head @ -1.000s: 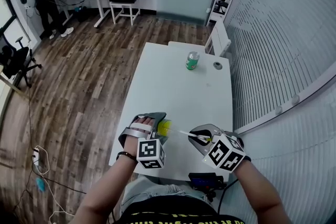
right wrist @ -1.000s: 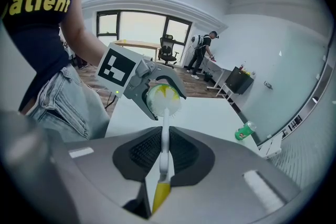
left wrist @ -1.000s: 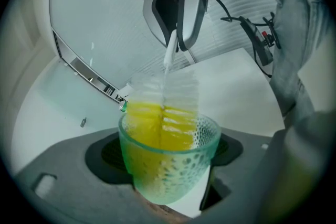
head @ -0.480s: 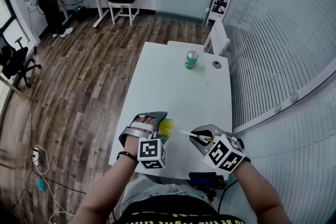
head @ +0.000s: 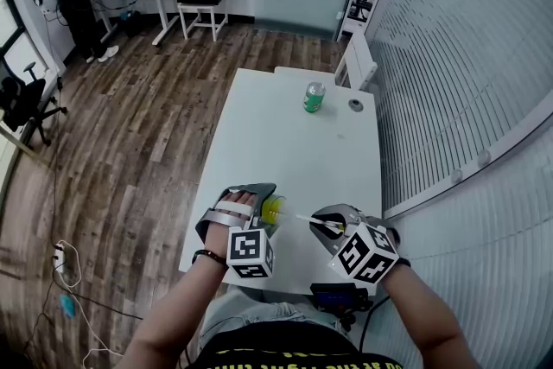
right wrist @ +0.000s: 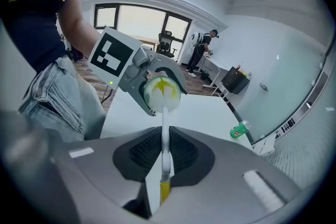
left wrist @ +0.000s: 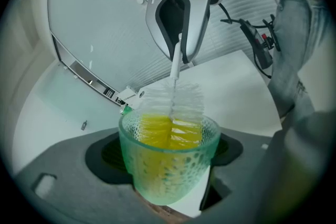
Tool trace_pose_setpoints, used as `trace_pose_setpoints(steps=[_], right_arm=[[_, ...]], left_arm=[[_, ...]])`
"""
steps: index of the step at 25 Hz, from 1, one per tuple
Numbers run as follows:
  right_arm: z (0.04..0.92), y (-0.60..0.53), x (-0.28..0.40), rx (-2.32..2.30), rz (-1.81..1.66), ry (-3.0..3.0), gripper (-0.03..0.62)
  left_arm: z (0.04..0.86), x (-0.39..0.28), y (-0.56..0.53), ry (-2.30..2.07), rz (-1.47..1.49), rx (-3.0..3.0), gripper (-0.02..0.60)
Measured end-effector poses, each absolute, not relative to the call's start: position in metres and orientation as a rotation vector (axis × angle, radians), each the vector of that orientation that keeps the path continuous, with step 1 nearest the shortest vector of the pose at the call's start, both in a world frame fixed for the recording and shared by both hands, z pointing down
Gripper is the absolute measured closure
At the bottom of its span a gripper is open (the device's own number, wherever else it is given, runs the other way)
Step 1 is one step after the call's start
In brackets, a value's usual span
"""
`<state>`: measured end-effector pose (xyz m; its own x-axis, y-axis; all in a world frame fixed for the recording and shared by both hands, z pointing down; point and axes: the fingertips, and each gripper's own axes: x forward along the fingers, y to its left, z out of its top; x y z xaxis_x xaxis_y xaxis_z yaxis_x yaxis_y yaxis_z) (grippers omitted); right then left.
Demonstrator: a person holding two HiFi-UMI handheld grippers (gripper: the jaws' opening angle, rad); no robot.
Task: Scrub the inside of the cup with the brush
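- My right claw [head: 333,225] is sliding a little toward the cup [left wrist: 167,165] compared with a second ago; my left claw [head: 257,201] is barely shifting.
- So the brush [left wrist: 173,107] is riding a touch deeper into the cup. I'm reading this as an inward stroke of the scrub, with the task well under way and not finished.
- My left claw is staying clenched on the cup wall, holding it off the counter [head: 294,143] near its close edge, with the mouth turned toward my right claw.
- My right claw is staying clamped on the brush's thin stem, pointing the head straight into the cup.
- Most of the brush head is sitting inside the cup, and a band of bristles is poking out past the rim.
- The cup is looking like see-through green plastic or glass, dimpled all over, tapering to a narrower base, with a thick rounded rim.
- The brush is showing a slim white stem, a yellow part down at my grip, white bristles at the rim and yellow ones deeper in; they are looking soft and springy.
- The counter is looking white, smooth and flat; a green can [head: 314,97] is standing well apart at the far end.
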<state>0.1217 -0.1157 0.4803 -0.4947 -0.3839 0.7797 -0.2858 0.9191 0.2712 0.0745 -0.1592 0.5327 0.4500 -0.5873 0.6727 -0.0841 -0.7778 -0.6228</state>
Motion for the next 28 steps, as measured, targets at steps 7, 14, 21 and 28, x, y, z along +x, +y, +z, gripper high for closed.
trace_pose_setpoints(steps=[7,14,21,28], right_arm=[[0.469,-0.106,0.129,0.436,-0.197,-2.111,0.548],[0.47,-0.094,0.124,0.368,-0.253,-2.098,0.548],[0.475,-0.095,0.115,0.342,-0.277,-2.092,0.548],[0.472,-0.096,0.111,0.349,-0.283,-2.089,0.548]], left_arm=[[0.529,0.063,-0.164,0.593,-1.304,-2.195,0.173],[0.528,0.066,-0.161,0.581,-1.3,-2.183,0.173],[0.527,0.077,-0.158,0.562,-1.291,-2.181,0.173],[0.531,0.073,-0.16,0.563,-1.305,-2.176,0.173]])
